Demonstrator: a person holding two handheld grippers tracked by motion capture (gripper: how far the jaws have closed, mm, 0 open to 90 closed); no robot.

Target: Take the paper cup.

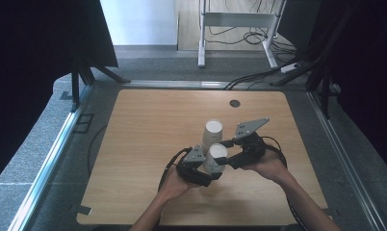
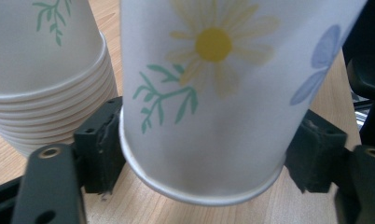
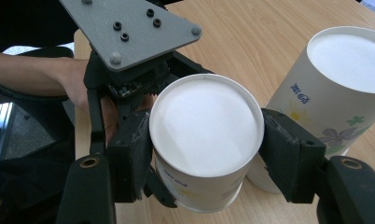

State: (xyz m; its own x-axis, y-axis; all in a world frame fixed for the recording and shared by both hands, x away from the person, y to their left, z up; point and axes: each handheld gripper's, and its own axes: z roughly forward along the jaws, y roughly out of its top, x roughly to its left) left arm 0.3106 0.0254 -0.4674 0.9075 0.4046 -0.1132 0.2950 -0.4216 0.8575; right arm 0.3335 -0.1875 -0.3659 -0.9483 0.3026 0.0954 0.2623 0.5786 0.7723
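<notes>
A single paper cup (image 1: 217,153) with a daisy print (image 2: 209,93) stands upside down on the wooden table (image 1: 143,130), its white base (image 3: 206,130) facing up. My left gripper (image 1: 202,168) is shut on it low down near the rim, one jaw on each side (image 2: 204,154). My right gripper (image 1: 230,155) is shut on the same cup near its upturned base (image 3: 206,154), with its pads pressed against both sides. A stack of several upside-down cups (image 1: 212,131) stands just behind, close to the held cup (image 2: 45,70) (image 3: 344,65).
A small dark round grommet (image 1: 235,103) sits near the table's far edge. Beyond the table are a white desk frame (image 1: 201,38) and floor cables (image 1: 249,77). Dark curtains hang at both sides. A metal rail (image 1: 52,154) runs along the left.
</notes>
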